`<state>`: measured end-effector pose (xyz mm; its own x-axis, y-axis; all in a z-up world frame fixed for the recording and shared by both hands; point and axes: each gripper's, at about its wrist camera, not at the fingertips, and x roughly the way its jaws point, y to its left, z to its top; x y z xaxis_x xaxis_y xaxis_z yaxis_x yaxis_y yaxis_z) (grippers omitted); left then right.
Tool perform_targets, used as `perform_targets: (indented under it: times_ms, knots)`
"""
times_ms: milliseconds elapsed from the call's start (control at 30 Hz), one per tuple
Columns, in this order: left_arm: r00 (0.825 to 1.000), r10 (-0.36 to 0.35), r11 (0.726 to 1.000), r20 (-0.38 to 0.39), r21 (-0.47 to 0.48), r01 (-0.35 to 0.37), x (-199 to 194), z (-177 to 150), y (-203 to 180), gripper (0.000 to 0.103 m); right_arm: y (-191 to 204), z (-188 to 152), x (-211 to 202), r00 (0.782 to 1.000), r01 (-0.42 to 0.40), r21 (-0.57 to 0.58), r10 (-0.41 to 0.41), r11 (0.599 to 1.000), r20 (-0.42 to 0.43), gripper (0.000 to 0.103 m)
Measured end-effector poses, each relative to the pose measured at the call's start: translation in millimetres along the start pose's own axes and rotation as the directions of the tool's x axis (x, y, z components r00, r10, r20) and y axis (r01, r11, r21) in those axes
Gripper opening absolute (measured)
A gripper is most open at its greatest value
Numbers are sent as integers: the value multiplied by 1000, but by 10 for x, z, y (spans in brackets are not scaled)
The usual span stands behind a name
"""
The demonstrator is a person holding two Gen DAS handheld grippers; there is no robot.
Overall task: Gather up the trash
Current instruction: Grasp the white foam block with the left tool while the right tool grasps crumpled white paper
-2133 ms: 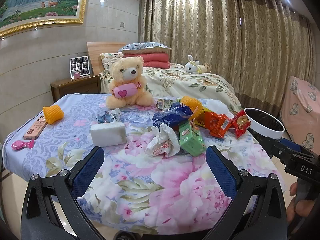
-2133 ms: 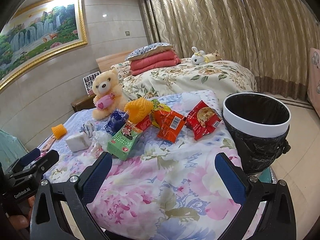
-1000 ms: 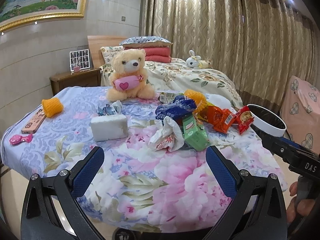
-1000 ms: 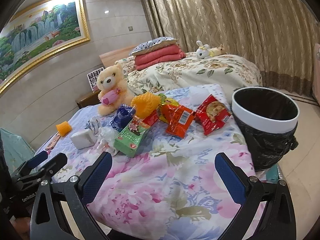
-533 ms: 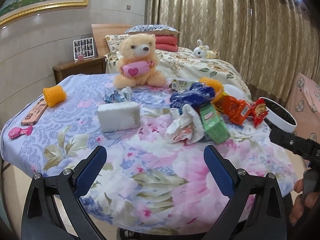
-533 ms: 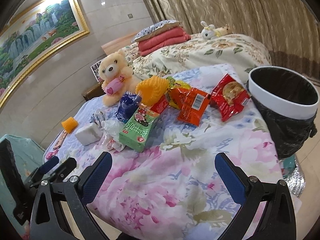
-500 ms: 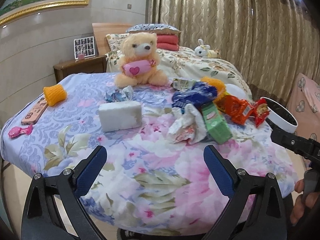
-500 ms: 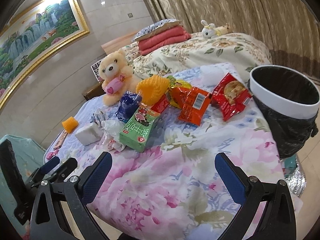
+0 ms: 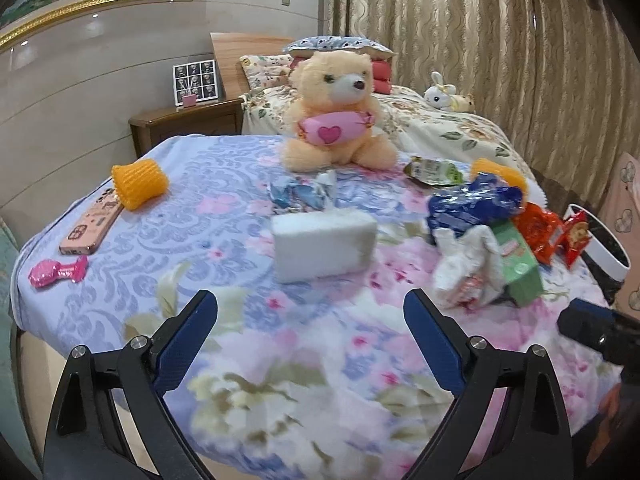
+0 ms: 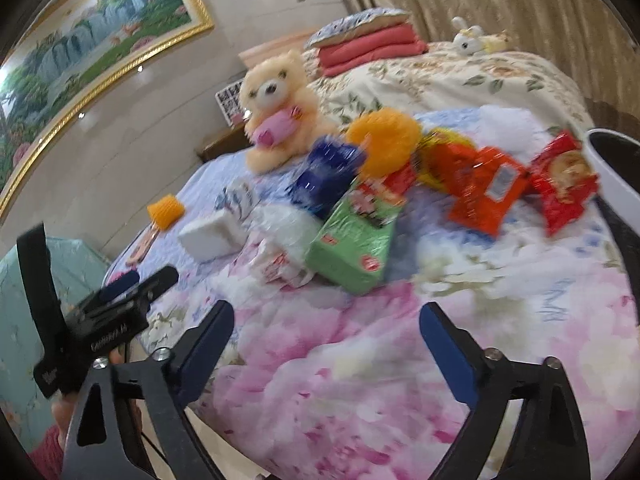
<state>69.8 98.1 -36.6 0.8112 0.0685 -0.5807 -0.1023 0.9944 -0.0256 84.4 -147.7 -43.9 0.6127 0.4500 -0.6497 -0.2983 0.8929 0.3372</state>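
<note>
Trash lies in a heap on the flowered table [image 9: 304, 364]: a crumpled white wrapper [image 10: 280, 236], a green box [image 10: 354, 236] leaning on it, a blue bag [image 10: 324, 176] behind, then an orange pack [image 10: 486, 192] and a red pack [image 10: 564, 180] nearest the bin [image 10: 612, 176], which stands off the table's right edge. My left tongs [image 9: 310, 322] hang spread wide and empty over the near cloth, facing a white block [image 9: 324, 248]. My right tongs [image 10: 326, 330] are likewise spread and empty, short of the green box.

To do this step well, I judge the right tongs should go for the nearest loose piece, the white wrapper or the green box, coming in low with the jaws either side of one item only, so the heap does not drag along. The wrapper is soft and will crush, so I want a pinch at a thick fold. The bear [image 9: 336, 116], phone [image 9: 92, 226] and pink toy [image 9: 58, 274] are not trash, I think, and should stay put.

Compared with half a second ago, both cameras sit closer and lower to the table: the heap looms larger in the right view, the bin has slid to the frame edge, and both views have blurred. The left view has swung towards the bear and block.
</note>
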Motion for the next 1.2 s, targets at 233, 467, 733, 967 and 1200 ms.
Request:
perform_targets:
  times_ms: [233, 467, 733, 967, 1200]
  knots:
    - [999, -25, 999, -43, 28, 26, 256, 103, 148, 96, 200, 19, 350, 996, -33, -16, 32, 999, -81, 72]
    - [993, -61, 997, -104, 44, 66, 542, 221, 238, 96, 262, 135, 605, 995, -2, 11, 3, 1000, -103, 72]
    - [985, -104, 991, -138, 69, 114, 736, 267, 188, 76, 238, 210, 713, 995, 15, 33, -12, 999, -94, 69]
    - [979, -134, 986, -152, 78, 147, 747, 215, 154, 30, 279, 210, 746, 995, -14, 12, 15, 1000, -98, 28]
    - [981, -145, 988, -130, 30, 150, 577, 130, 202, 21, 384, 161, 609, 994, -64, -27, 62, 998, -92, 25]
